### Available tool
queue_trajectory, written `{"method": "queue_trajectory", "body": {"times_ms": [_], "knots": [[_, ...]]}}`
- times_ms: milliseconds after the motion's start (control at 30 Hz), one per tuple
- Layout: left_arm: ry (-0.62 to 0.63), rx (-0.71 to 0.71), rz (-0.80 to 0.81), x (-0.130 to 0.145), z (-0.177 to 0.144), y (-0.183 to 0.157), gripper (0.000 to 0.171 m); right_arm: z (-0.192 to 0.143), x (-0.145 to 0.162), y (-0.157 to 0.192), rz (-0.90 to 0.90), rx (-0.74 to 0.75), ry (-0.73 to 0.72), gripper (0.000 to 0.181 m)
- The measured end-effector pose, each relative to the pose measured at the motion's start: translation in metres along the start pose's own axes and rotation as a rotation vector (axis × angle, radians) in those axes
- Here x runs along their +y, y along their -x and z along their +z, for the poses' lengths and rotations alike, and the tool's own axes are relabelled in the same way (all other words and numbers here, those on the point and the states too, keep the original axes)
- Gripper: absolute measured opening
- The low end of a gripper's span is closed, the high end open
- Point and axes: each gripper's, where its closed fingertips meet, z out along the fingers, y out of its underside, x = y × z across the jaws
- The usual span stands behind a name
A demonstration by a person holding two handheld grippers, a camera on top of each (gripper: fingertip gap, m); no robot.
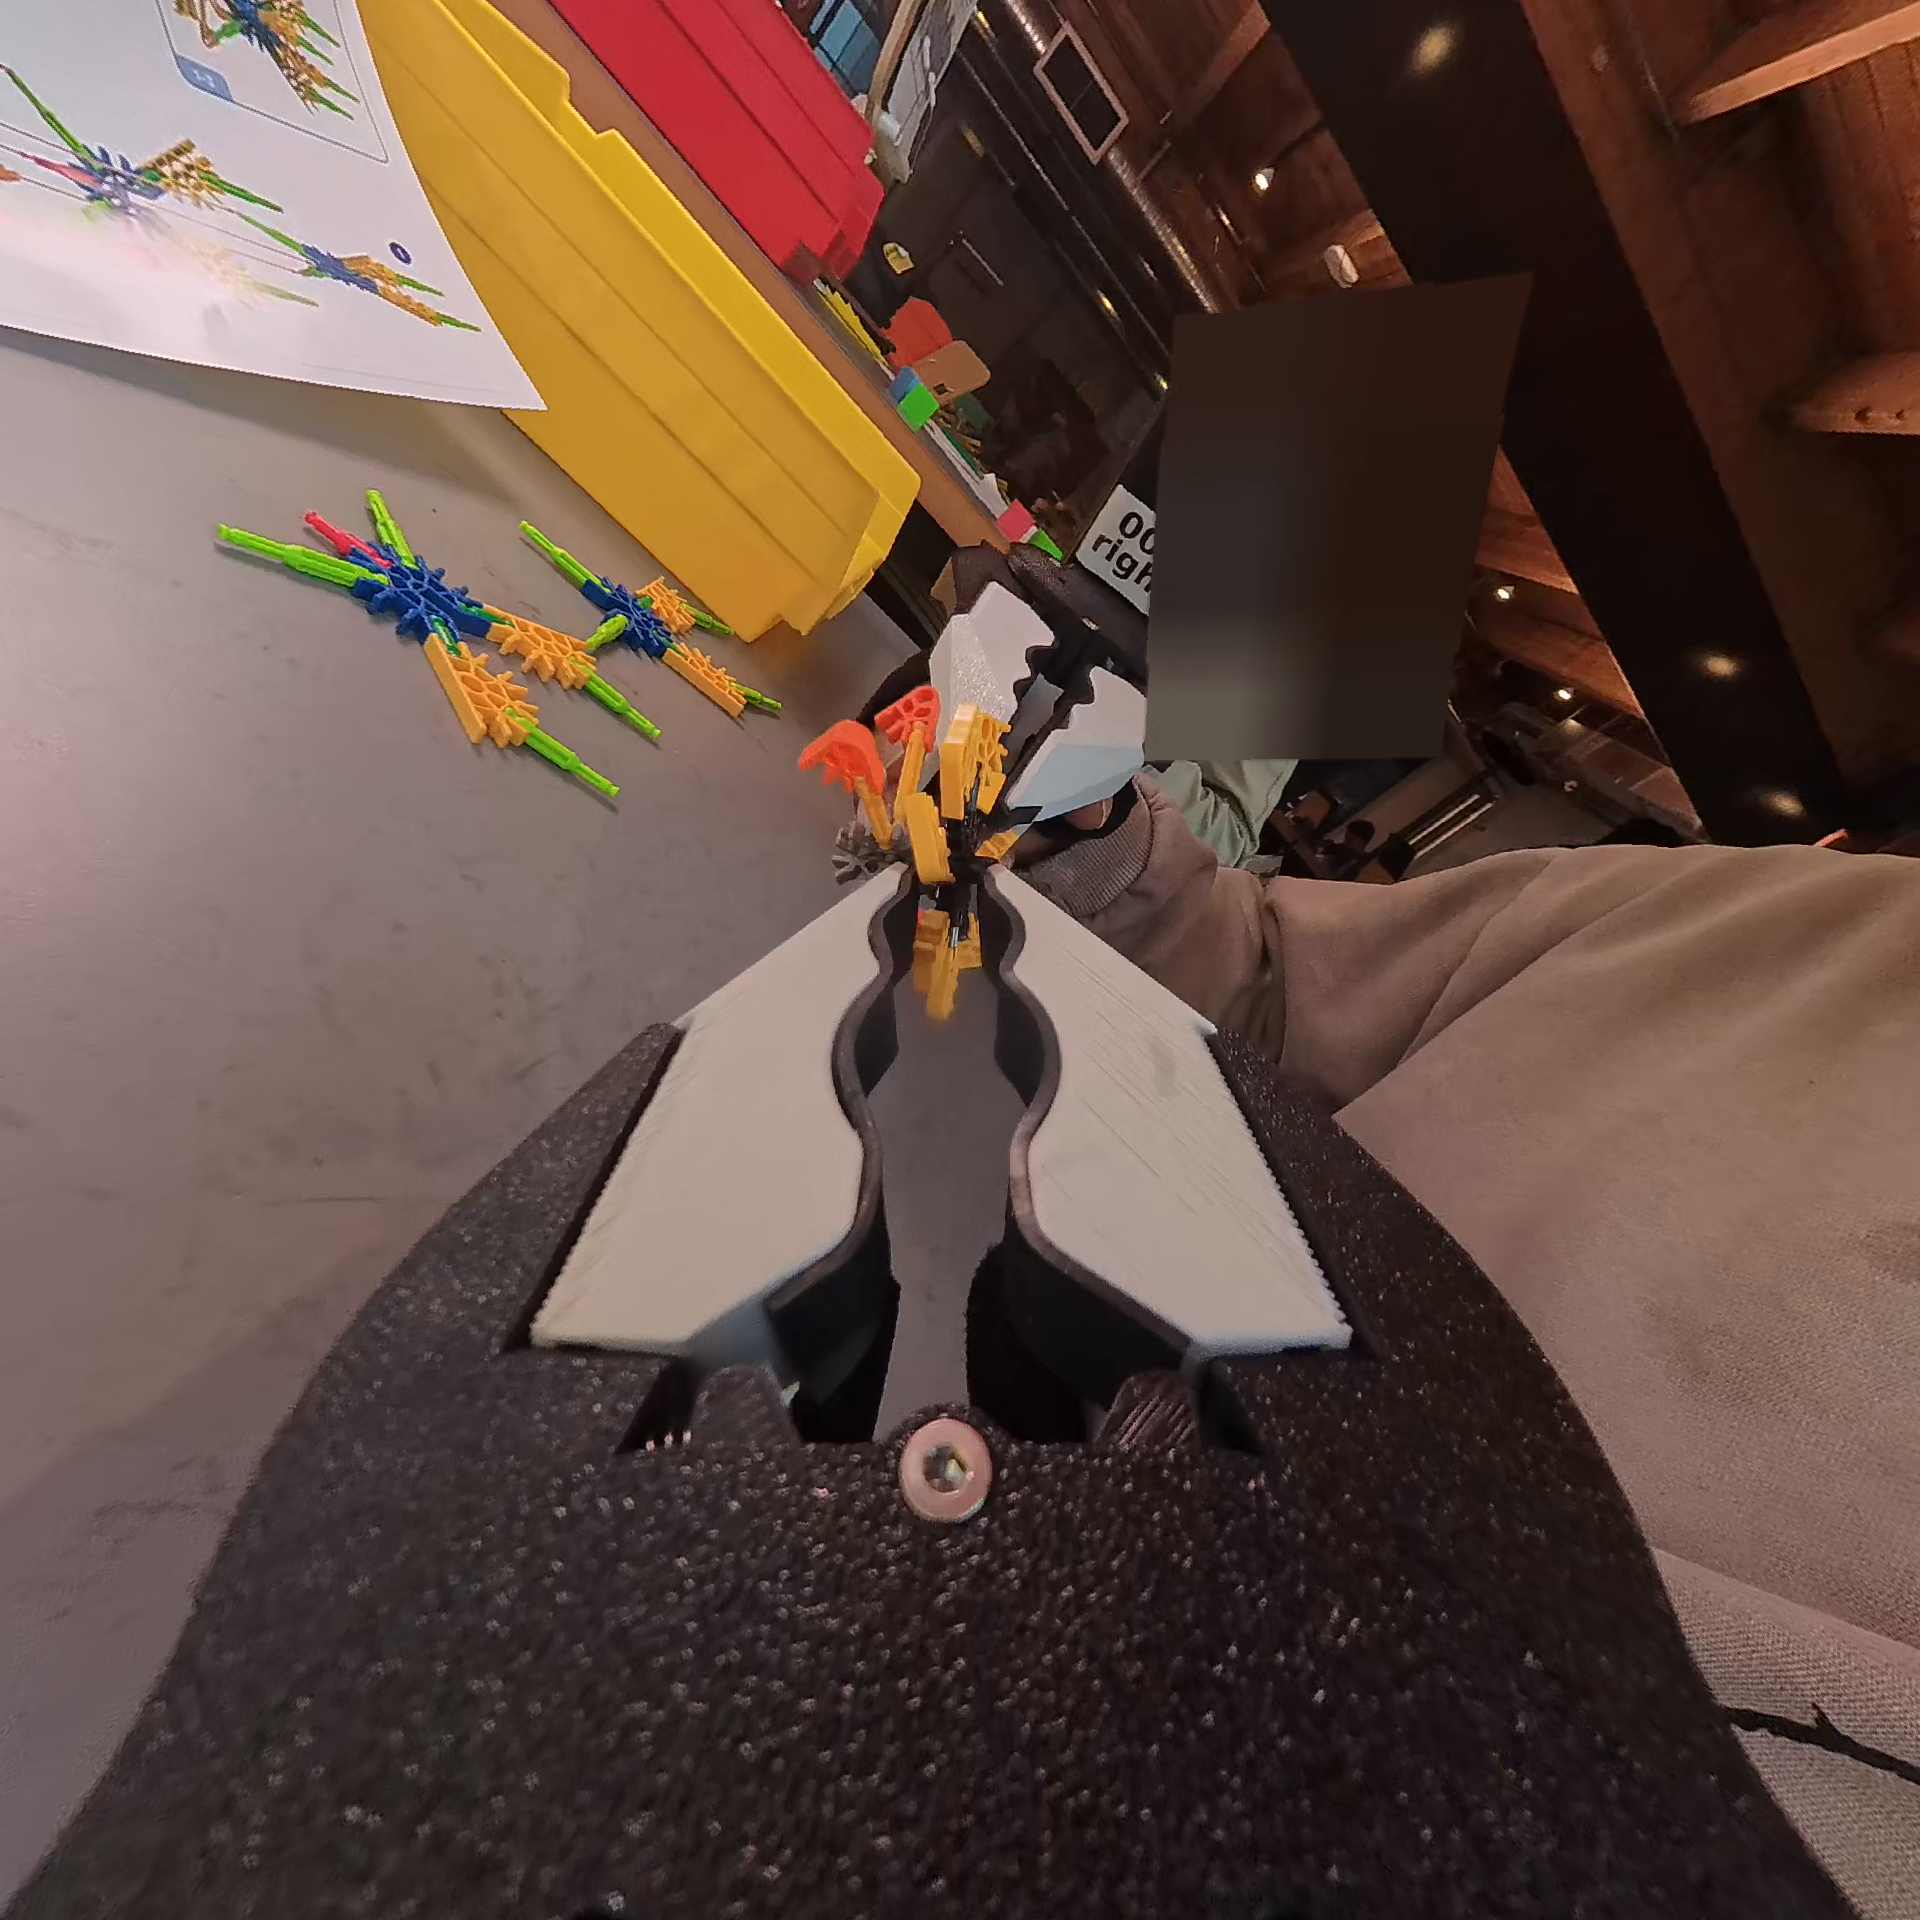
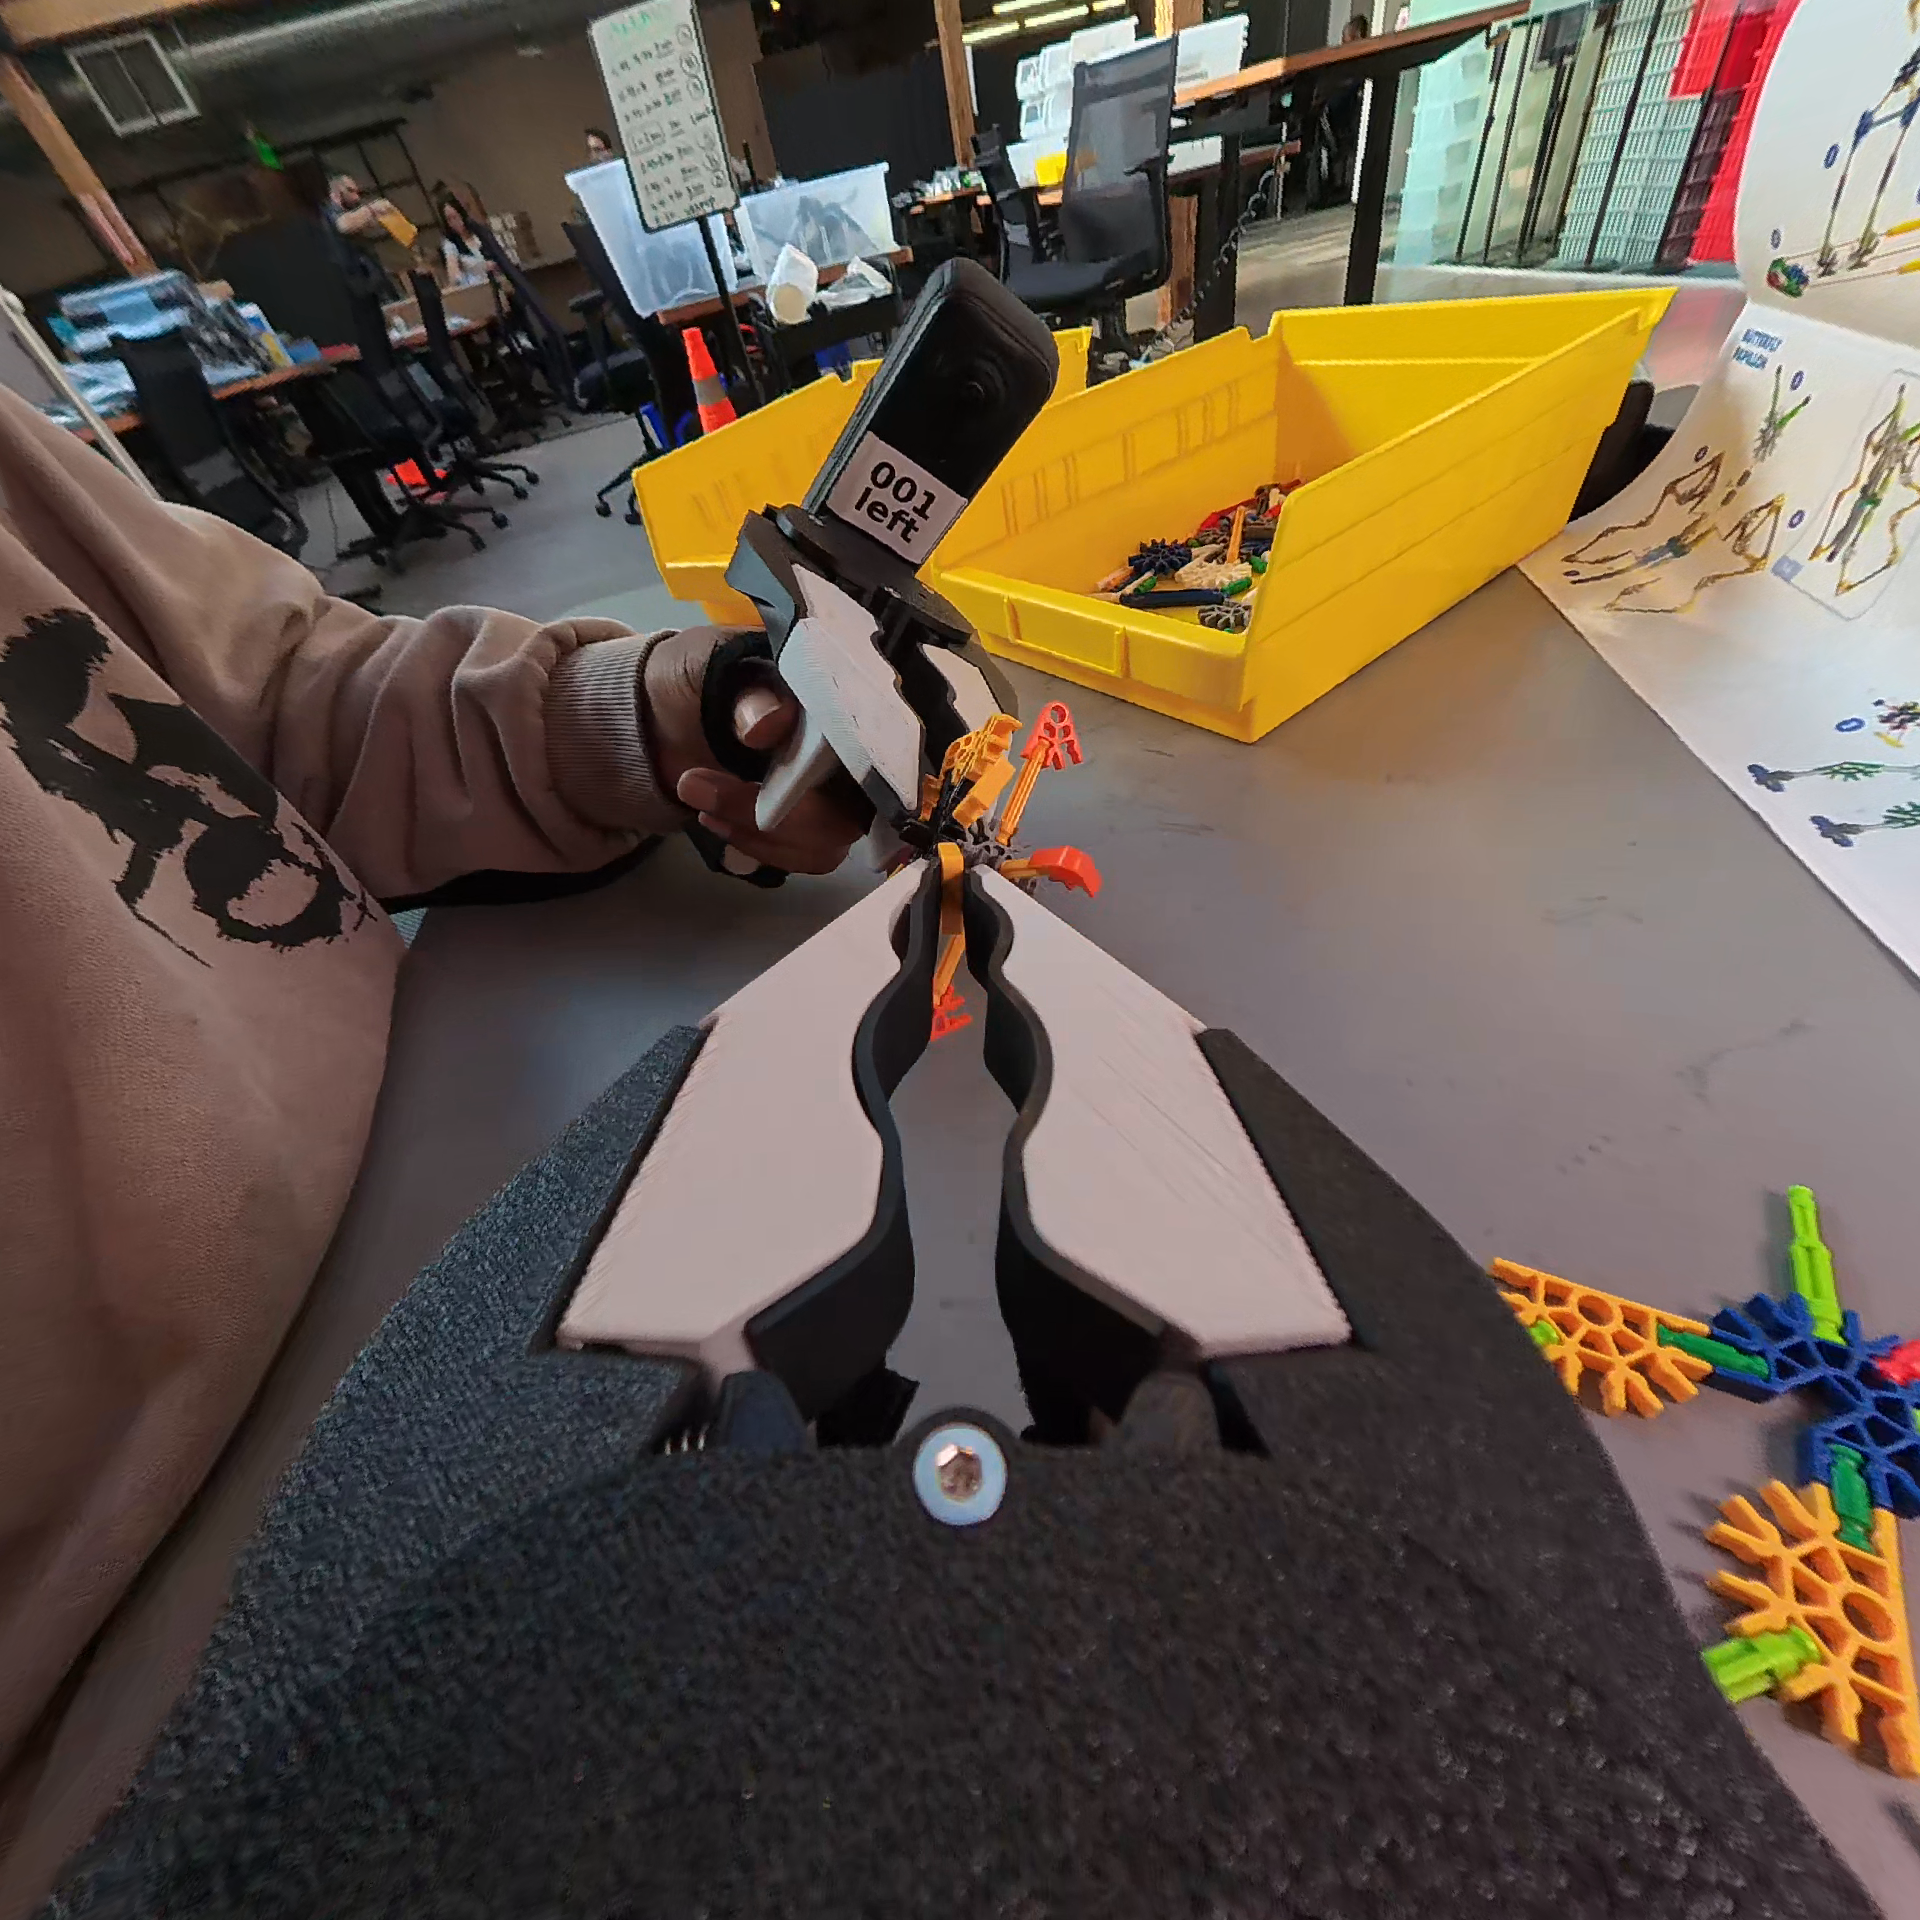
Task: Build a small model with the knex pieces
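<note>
A small cluster of yellow and orange plastic construction pieces [image 1: 940, 821] is held above the grey worktop [image 1: 312, 935], between the two grippers. The left gripper [image 1: 943, 883] is closed narrowly on a yellow piece at its fingertips; the right gripper [image 2: 948, 878] is likewise clamped on a yellow rod of the same cluster. The cluster is judged light, stiff and thin, its snap joints easily popped apart, so hold is best taken on the rods close to the hub. A finished blue, green and yellow assembly [image 1: 488, 634], a yellow bin [image 2: 1299, 520] and an instruction sheet [image 1: 208, 208] are seen nearby
</note>
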Motion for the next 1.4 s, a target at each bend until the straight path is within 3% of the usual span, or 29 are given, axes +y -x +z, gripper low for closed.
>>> {"method": "queue_trajectory", "body": {"times_ms": [300,500,667,800,933,1000,1167,1300,1400], "knots": [[0.005,-0.1,0.113,-0.001,-0.001,0.005,0.003,0.003,0.006,-0.01,0.046,0.052,0.025,0.002],[-0.009,-0.293,0.283,-0.007,0.0,0.015,0.003,0.006,0.007,-0.024,0.101,0.162,0.028,0.001],[-0.025,-0.518,0.491,-0.015,0.0,0.023,0.003,0.01,0.006,-0.042,0.053,0.353,0.061,0.001],[-0.085,-0.489,0.401,-0.023,-0.008,0.026,0.003,-0.004,-0.009,-0.058,0.07,0.418,-0.02,0.001],[-0.026,-0.25,0.031,-0.002,-0.005,0.031,0.003,-0.018,-0.023,-0.058,0.141,0.325,-0.132,0.001],[0.042,-0.175,-0.093,0.013,-0.001,0.033,0.003,-0.019,-0.013,-0.053,0.207,0.235,-0.079,0.001],[0.139,-0.214,-0.075,0.031,0.005,0.038,0.003,-0.015,0.029,-0.019,0.27,-0.024,0.154,0.002],[0.155,-0.217,-0.101,0.034,0.005,0.039,0.004,-0.008,0.041,-0.006,0.223,-0.078,0.209,0.002],[0.194,-0.219,-0.118,0.041,0.005,0.039,0.004,-0.005,0.047,-0.007,0.088,-0.046,0.244,0.002]]}}
